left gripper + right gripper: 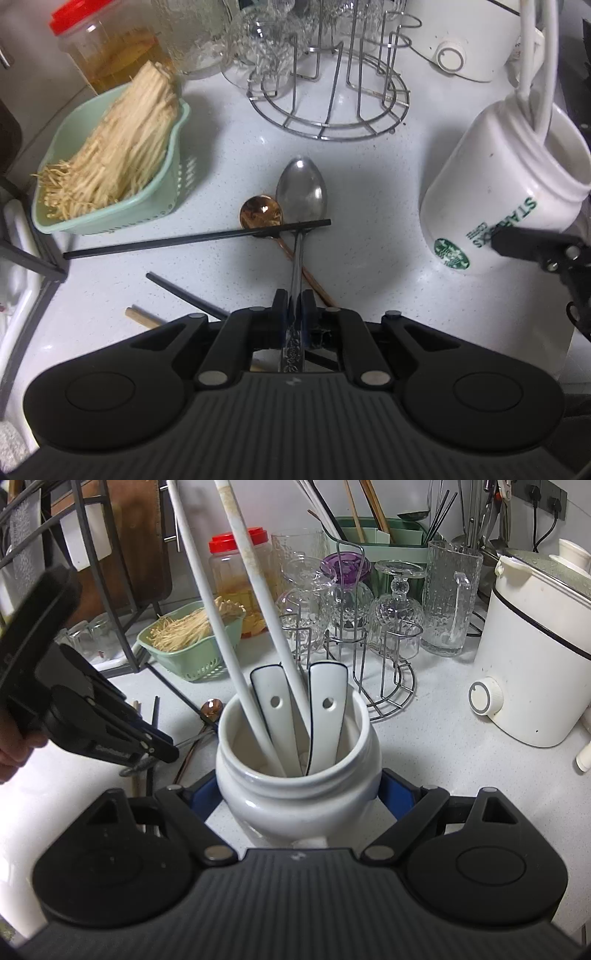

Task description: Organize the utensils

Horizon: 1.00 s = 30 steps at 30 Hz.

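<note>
My left gripper (294, 302) points down at the white counter and is shut on the handle of a steel spoon (301, 190). A black chopstick (192, 240) lies across the spoon's neck. A small copper spoon (260, 214) rests beside its bowl. Nearer the gripper lie a second black chopstick (184, 295) and a wooden chopstick (142, 317). My right gripper (299, 794) is shut on a white Starbucks jar (295, 812), its blue pads (397, 794) against both sides. The jar (491, 192) holds two white ceramic spoons (277, 709) and long white sticks (207, 602).
A green basket (162, 206) of enoki mushrooms stands at the left. Behind the utensils is a wire rack (332, 122) with upturned glasses. A red-lidded jar (236, 542), a glass pitcher (450, 602) and a white cooker (528, 664) line the back and right.
</note>
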### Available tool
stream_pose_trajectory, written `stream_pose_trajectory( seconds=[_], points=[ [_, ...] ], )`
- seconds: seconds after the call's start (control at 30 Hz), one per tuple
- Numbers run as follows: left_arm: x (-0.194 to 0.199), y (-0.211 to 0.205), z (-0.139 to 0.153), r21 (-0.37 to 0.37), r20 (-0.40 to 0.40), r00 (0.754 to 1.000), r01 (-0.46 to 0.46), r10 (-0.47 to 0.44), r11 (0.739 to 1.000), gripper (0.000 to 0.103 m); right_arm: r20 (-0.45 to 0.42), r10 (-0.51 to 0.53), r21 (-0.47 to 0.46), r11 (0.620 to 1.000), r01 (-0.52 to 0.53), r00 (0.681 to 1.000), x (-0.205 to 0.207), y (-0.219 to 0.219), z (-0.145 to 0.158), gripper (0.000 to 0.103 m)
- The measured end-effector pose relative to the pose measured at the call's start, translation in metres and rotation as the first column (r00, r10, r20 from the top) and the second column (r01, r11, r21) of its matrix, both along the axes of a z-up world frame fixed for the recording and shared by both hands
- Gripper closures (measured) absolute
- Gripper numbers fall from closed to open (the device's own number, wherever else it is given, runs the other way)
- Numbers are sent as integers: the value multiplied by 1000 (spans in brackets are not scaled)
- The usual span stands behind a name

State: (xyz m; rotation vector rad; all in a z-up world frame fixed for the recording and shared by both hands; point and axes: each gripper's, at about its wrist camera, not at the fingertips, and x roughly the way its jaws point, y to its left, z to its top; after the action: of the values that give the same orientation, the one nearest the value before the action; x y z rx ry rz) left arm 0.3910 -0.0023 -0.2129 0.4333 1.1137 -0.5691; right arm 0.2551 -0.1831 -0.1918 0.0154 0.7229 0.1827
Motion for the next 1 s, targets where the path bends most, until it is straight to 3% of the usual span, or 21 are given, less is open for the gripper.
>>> stream_pose_trajectory(
  seconds=[0.43, 0.9, 0.93, 1.0],
  points=[
    [-40, -3, 52, 26, 27, 999, -43, 42, 999, 94, 6, 6, -3, 1000, -6, 1000, 1, 0, -1, 12],
    [-70, -1, 77, 79, 30, 998, -54, 52, 995, 95, 14, 36, 2, 999, -36, 999, 2, -3, -1, 12],
    [-69, -2, 77, 80, 26, 999, -49, 47, 996, 103, 15, 36, 3, 999, -36, 999, 2, -3, -2, 12],
    [-68, -6, 79, 87, 24, 999, -33, 31, 996, 103, 18, 38, 3, 999, -38, 999, 2, -3, -2, 12]
  ],
)
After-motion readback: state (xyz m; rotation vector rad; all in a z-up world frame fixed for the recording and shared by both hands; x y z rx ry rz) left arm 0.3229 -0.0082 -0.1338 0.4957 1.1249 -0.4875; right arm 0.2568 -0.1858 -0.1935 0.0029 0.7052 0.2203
